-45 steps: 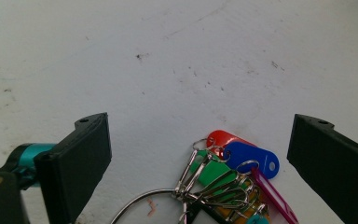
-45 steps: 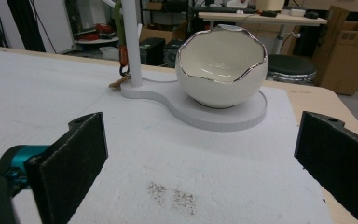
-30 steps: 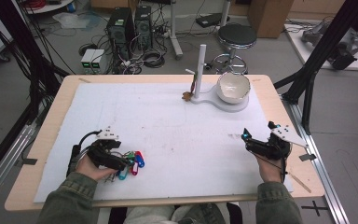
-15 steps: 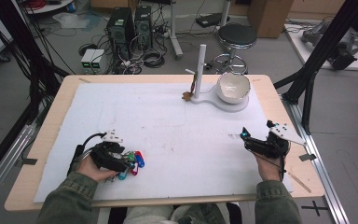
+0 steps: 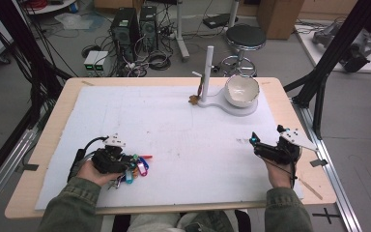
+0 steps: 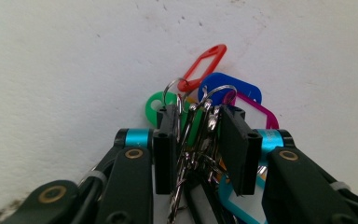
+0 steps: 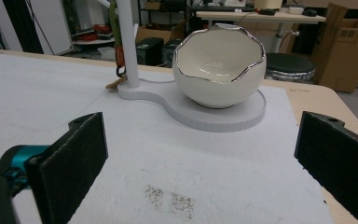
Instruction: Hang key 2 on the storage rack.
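Note:
A bunch of key rings with coloured plastic tags (image 5: pixel 139 166) lies on the white mat near the front left. My left gripper (image 5: pixel 125 163) is shut on it. In the left gripper view the metal rings (image 6: pixel 196 116) are pinched between the two jaws of the left gripper (image 6: pixel 198 144), and red, blue, green and magenta tags fan out beyond them. My right gripper (image 5: pixel 257 144) rests at the front right, open with nothing between its jaws. In the right gripper view its pads (image 7: pixel 74 158) stand far apart and the right gripper (image 7: pixel 205 158) faces a white eggshell-shaped bowl (image 7: pixel 219 65).
The bowl (image 5: pixel 241 90) sits on a white base plate (image 5: pixel 220 104) at the back right. A white post (image 5: pixel 207 67) rises from that plate, with a small brown item (image 5: pixel 193 99) hanging at its foot. Computer boxes, cables and a stool stand beyond the table's far edge.
The left hand has shifted a little over the key tags. The right gripper has barely moved.

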`<action>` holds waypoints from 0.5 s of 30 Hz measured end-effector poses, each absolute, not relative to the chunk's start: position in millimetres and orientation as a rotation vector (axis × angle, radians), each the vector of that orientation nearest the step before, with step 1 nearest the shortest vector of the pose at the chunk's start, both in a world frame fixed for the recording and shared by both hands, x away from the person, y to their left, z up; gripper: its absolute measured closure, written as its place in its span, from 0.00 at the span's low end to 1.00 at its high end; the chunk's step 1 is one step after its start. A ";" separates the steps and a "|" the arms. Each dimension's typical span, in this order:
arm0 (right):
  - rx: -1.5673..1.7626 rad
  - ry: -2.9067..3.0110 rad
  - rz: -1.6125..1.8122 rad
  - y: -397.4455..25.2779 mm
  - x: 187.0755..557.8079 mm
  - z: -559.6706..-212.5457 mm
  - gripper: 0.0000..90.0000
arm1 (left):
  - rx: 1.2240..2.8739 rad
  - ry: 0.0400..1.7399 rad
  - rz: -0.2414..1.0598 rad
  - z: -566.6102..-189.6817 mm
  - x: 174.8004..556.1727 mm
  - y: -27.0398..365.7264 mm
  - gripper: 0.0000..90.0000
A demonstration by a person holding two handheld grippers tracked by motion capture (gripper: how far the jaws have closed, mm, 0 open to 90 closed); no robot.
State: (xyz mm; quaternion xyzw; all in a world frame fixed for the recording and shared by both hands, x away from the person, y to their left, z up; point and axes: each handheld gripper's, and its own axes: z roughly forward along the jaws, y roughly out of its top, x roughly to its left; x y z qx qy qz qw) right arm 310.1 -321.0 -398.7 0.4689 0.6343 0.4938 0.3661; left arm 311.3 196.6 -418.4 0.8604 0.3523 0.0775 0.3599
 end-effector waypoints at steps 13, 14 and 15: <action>1.206 1.622 1.287 -319.6 312.8 -397.9 0.02 | 2.178 0.915 0.247 -410.1 304.3 203.7 0.87; 1.205 1.621 1.287 -319.6 312.8 -397.8 0.02 | 2.167 0.916 0.248 -409.0 303.5 204.3 0.87; 1.206 1.621 1.289 -319.6 313.0 -397.7 0.02 | 2.167 0.916 0.248 -409.0 303.5 204.3 0.87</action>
